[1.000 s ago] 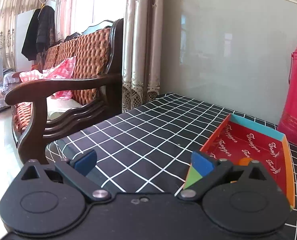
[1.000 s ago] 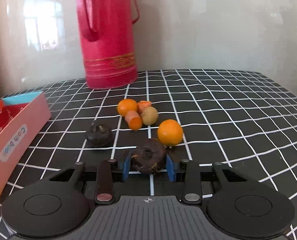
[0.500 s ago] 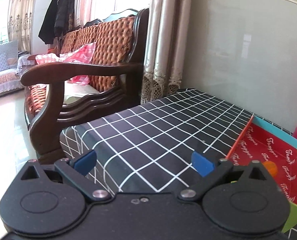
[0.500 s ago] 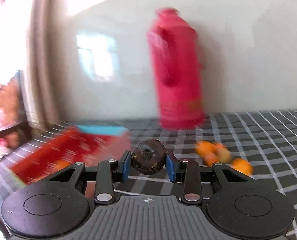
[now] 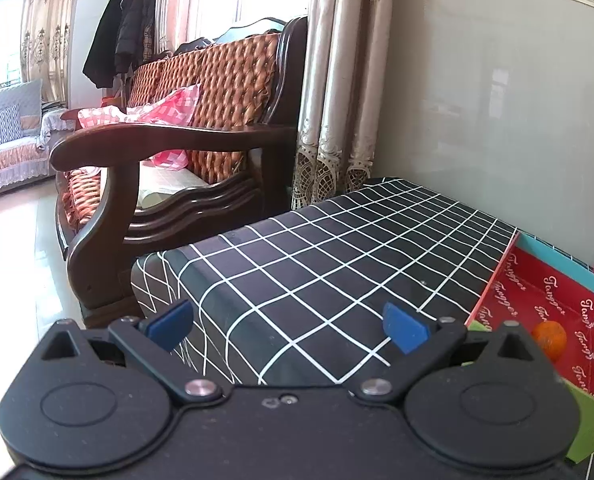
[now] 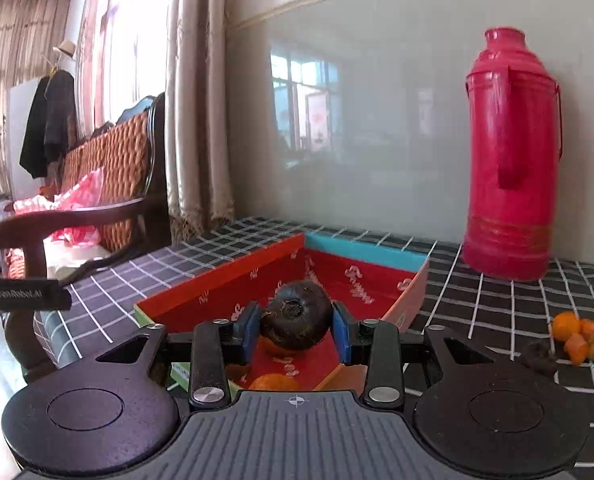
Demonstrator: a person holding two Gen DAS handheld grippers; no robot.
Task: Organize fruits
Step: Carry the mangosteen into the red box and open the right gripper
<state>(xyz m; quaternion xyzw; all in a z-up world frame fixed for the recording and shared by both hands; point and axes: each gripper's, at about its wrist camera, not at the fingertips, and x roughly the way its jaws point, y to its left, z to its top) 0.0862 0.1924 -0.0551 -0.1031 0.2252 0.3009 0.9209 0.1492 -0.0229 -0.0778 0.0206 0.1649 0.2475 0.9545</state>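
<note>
My right gripper (image 6: 296, 330) is shut on a dark round fruit (image 6: 295, 314) and holds it over the red box (image 6: 361, 276). An orange fruit (image 6: 275, 382) lies in the box below it. The box also shows in the left wrist view (image 5: 553, 300), with an orange fruit (image 5: 550, 335) inside and a dark shape at the right edge. My left gripper (image 5: 287, 326) is open and empty, above the checked table to the left of the box. Several loose fruits (image 6: 575, 340) and another dark fruit (image 6: 539, 356) lie on the table at the far right.
A tall red thermos (image 6: 511, 160) stands by the wall right of the box. A wooden sofa (image 5: 185, 152) stands beyond the table's left edge (image 5: 157, 264). The wall runs along the back. The table has a black checked cloth (image 5: 337, 256).
My right gripper has carried the dark fruit left from the fruit pile to above the red box. My left gripper has swung left, so the box sits at its right edge.
</note>
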